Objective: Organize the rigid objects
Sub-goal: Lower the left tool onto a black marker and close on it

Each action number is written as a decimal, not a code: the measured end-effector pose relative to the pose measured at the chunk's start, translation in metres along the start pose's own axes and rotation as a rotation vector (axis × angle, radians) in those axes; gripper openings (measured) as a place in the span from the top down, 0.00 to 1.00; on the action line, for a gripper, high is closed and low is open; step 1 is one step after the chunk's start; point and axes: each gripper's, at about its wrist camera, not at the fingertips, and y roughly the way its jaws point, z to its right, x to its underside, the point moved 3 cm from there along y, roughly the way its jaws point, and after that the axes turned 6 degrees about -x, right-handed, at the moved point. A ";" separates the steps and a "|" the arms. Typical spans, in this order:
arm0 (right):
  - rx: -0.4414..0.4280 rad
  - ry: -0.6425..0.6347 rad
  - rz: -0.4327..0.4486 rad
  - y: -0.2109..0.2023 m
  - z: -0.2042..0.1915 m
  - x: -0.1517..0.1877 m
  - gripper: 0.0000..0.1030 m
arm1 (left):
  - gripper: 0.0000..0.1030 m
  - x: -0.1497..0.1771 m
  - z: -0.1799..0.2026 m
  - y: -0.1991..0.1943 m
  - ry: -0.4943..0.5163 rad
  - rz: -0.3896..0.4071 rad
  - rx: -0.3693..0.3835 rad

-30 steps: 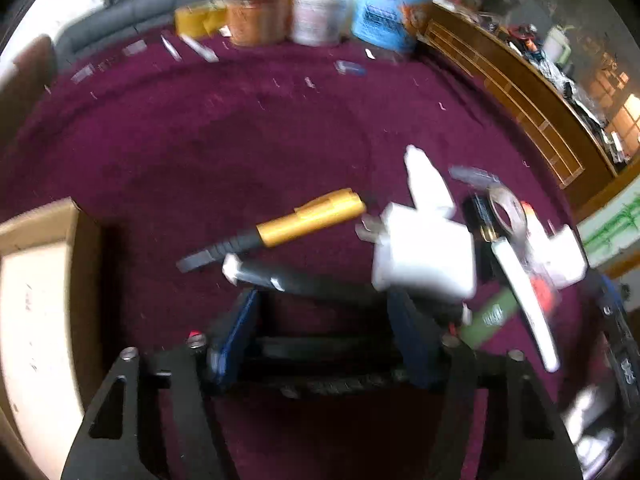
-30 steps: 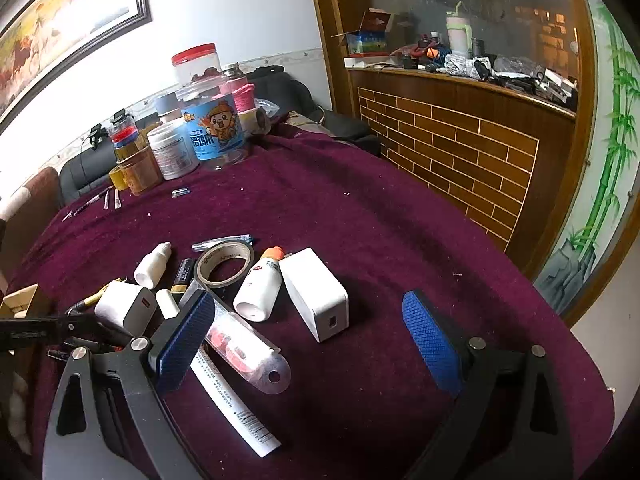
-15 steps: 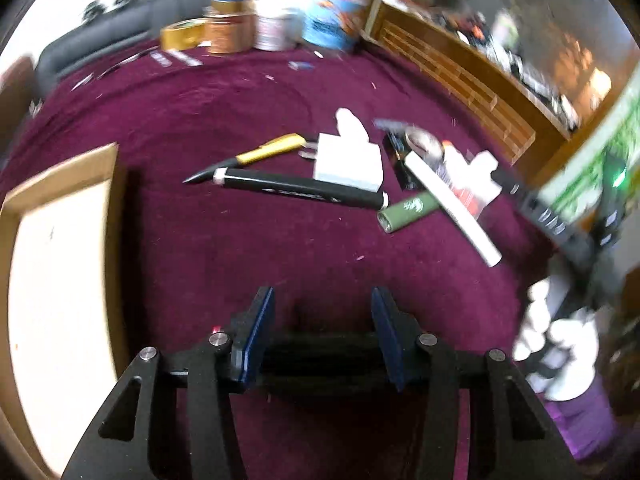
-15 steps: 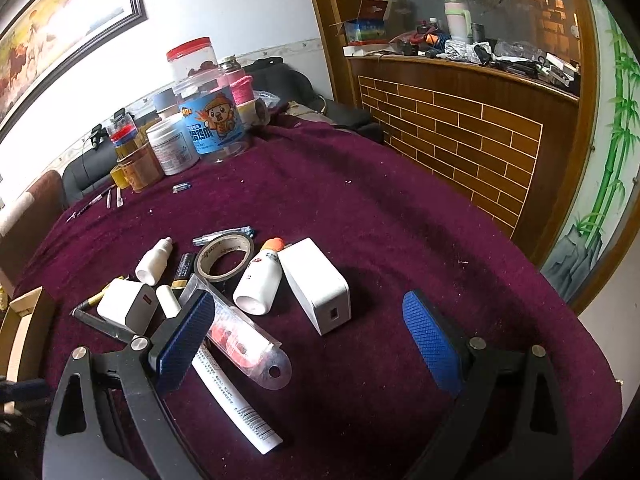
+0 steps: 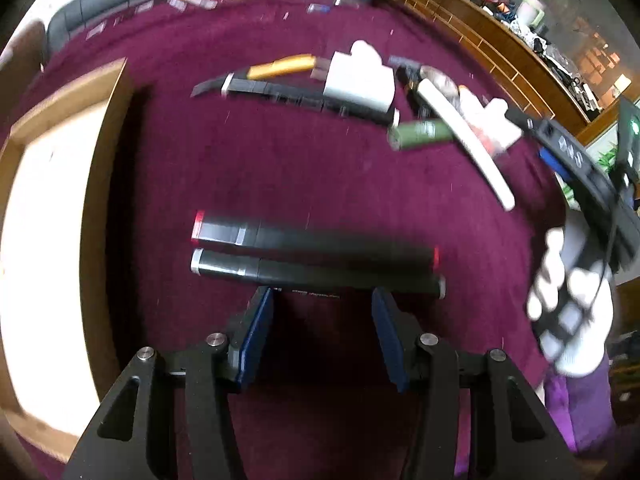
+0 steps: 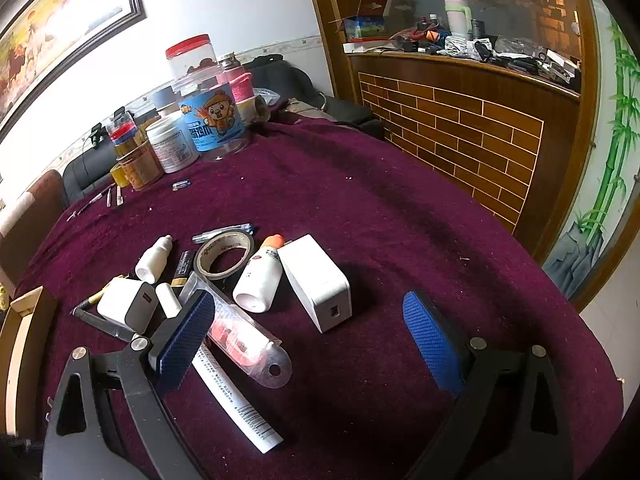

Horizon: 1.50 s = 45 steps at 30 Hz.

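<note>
Your left gripper (image 5: 322,316) has its blue pads apart with nothing between them — just beyond the tips lie two black markers side by side on the maroon cloth (image 5: 280,168), the near one (image 5: 316,272) white-capped, the far one (image 5: 312,238) red-tipped. Only the left wrist view shows these two. It is blurred, yet a wooden tray (image 5: 108,128) stands out on the left, and farther off a third black marker (image 5: 296,98), a gold pen (image 5: 280,67) and a green tube (image 5: 420,134).

Your right gripper (image 6: 308,334) is spread wide over bare cloth, holding nothing. Its view alone shows the pile sharply: a white charger block (image 6: 316,280) beyond the gap, a white bottle (image 6: 260,276) touching its left side, a tape roll (image 6: 224,252) behind that, and a clear plastic tube (image 6: 240,336) by the left pad. Jars (image 6: 212,120) stand at the far edge.
</note>
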 end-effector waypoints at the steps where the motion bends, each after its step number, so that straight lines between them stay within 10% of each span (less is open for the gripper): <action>1: 0.000 0.001 -0.003 0.001 0.000 0.000 0.07 | 0.57 -0.009 0.004 0.002 0.004 0.015 0.000; 16: -0.022 0.011 -0.016 0.004 0.001 0.001 0.07 | 0.54 -0.055 0.010 -0.014 0.052 0.216 -0.061; 25: -0.017 0.020 -0.023 0.005 0.003 0.002 0.07 | 0.54 -0.082 0.060 0.023 0.163 0.214 -0.205; 34: -0.025 0.029 -0.027 0.005 0.005 0.003 0.07 | 0.45 -0.035 0.046 0.030 0.265 0.122 -0.211; 45: -0.027 0.028 -0.034 0.007 0.003 0.003 0.07 | 0.44 -0.019 -0.026 -0.020 -0.007 0.154 -0.109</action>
